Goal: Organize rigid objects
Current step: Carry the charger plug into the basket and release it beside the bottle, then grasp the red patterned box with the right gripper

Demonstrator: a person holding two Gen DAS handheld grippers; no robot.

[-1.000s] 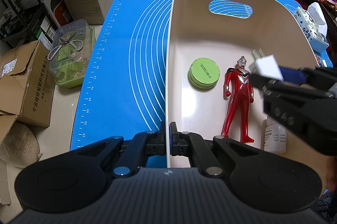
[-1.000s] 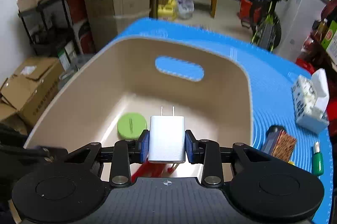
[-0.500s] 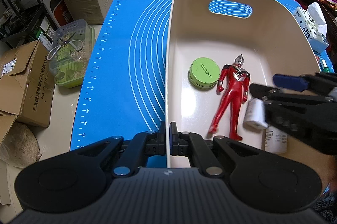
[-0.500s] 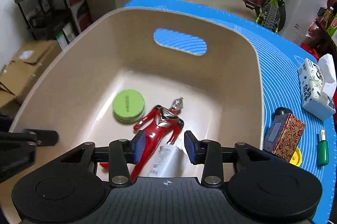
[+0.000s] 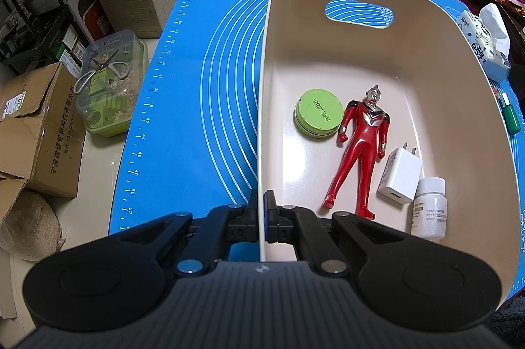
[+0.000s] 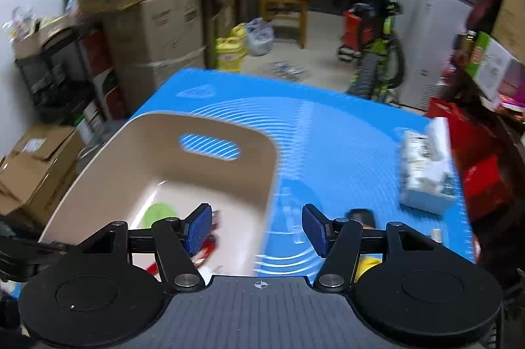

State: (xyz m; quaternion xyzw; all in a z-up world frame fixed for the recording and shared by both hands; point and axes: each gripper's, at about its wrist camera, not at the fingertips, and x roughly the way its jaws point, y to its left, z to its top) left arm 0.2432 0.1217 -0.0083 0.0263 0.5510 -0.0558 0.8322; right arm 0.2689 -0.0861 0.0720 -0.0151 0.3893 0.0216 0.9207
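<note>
A beige bin [image 5: 361, 47] stands on the blue mat [image 5: 203, 86]. My left gripper [image 5: 261, 214] is shut on the bin's near left wall. Inside lie a green round tin [image 5: 316, 113], a red toy figure [image 5: 359, 148], a white charger plug [image 5: 401, 175] and a small white bottle [image 5: 429, 207]. In the blurred right wrist view my right gripper [image 6: 257, 229] hangs above the bin's right rim [image 6: 270, 185], its jaws opening with nothing between them. The bin [image 6: 164, 158] lies below it to the left.
On the mat right of the bin sit a tissue pack [image 5: 485, 47], a green-capped tube [image 5: 512, 116] and a dark object [image 6: 361, 216]. Cardboard boxes [image 5: 32, 125] and a clear container with scissors [image 5: 108, 79] stand on the floor to the left.
My right gripper let the white charger drop into the bin beside the red figure, then opened wider and rose away to the right. The left gripper kept its hold on the bin wall.
</note>
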